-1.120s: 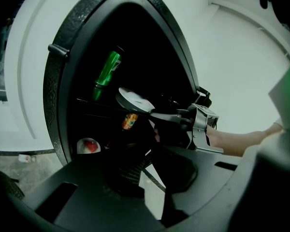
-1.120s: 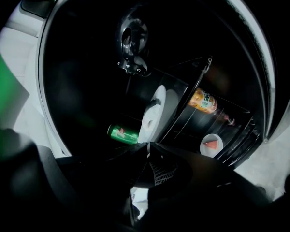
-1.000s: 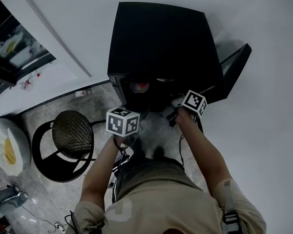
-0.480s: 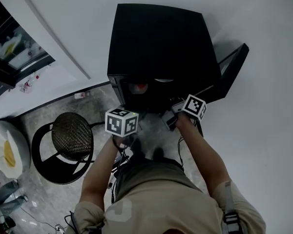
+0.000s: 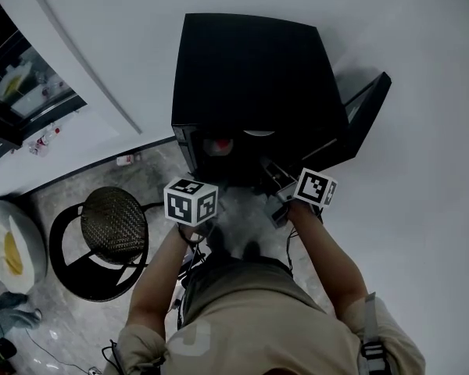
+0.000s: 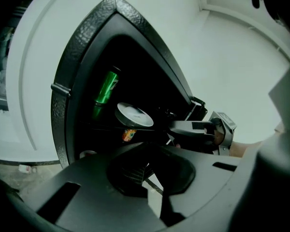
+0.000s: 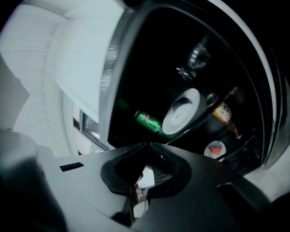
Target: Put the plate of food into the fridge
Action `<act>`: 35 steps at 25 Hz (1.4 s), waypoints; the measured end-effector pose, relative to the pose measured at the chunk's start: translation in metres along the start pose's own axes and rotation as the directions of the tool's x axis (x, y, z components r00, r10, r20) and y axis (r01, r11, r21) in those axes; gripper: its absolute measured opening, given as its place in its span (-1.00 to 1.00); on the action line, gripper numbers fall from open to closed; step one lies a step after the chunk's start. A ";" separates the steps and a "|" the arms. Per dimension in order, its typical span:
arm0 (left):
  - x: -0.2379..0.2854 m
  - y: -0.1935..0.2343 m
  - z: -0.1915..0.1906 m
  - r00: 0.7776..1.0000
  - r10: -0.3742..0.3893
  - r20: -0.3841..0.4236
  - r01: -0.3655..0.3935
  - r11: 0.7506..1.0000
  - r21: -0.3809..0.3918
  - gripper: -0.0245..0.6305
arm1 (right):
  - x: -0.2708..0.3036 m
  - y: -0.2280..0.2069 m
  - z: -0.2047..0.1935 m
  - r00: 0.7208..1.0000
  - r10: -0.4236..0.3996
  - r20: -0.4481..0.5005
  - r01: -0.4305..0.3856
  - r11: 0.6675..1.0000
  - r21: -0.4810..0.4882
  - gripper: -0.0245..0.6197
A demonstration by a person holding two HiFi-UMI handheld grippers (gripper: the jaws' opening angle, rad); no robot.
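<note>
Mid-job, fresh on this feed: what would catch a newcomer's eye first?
The black mini fridge against the white wall, its door swung open to the right. Inside, a white plate sits on a shelf near a green can, with a dish of red food lower down. The left gripper and right gripper, both shut and empty, hover at the opening.

The head view looks steeply down from above onto the small black box-shaped fridge [image 5: 254, 76]. Both gripper views sit close before its open front, facing inward, sharing the white round plate [image 6: 134, 115] and green can [image 6: 106, 87] inside.
</note>
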State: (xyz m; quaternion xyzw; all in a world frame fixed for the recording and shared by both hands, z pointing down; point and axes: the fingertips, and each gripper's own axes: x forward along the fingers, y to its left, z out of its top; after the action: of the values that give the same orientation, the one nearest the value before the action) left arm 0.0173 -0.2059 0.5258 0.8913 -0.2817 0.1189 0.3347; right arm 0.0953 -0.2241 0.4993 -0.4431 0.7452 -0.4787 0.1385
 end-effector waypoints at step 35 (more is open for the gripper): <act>-0.049 -0.028 0.028 0.985 -0.121 0.119 0.121 0.993 0.010 -0.90 | -0.038 0.079 -0.006 0.998 -0.021 0.052 0.043 0.884 -0.465 -0.83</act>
State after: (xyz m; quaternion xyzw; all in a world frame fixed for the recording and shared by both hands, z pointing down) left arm -0.0058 -0.1861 0.4706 0.9129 -0.2461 0.0454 0.3225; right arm 0.0710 -0.1788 0.4280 -0.4864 0.8276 -0.2778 0.0369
